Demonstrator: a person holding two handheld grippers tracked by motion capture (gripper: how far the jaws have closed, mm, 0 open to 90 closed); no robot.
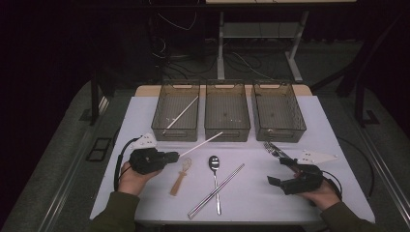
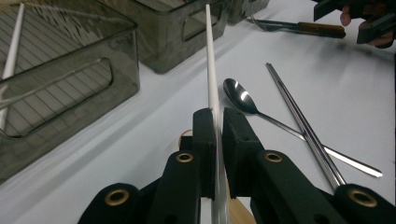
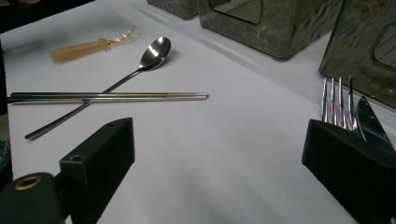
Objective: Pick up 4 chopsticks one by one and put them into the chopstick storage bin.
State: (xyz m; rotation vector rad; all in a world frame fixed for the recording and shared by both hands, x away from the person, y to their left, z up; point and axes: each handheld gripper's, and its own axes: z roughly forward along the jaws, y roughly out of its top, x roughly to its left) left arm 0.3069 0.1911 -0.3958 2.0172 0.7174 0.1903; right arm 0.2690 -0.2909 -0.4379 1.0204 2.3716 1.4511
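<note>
My left gripper (image 1: 176, 155) (image 2: 218, 121) is shut on a white chopstick (image 1: 203, 142) (image 2: 211, 60), held off the table and pointing toward the middle grey bin (image 1: 227, 128) (image 2: 173, 32). A second white chopstick (image 1: 183, 113) (image 2: 11, 56) lies in the left bin (image 1: 159, 116) (image 2: 70, 79). My right gripper (image 1: 280, 171) (image 3: 219, 154) stands open low over the table at the right, with nothing between its jaws. A metal fork (image 1: 271, 147) (image 3: 337, 100) and a knife (image 3: 371, 116) lie just beyond its right jaw.
A spoon (image 1: 213, 163) (image 2: 240, 95) (image 3: 156, 49) and a pair of metal chopsticks (image 1: 217, 190) (image 2: 303, 123) (image 3: 107, 97) cross at the table's middle. A tan fork-like utensil (image 1: 180, 178) (image 3: 88, 46) lies left of them. The right bin (image 1: 279, 128) stands at the back.
</note>
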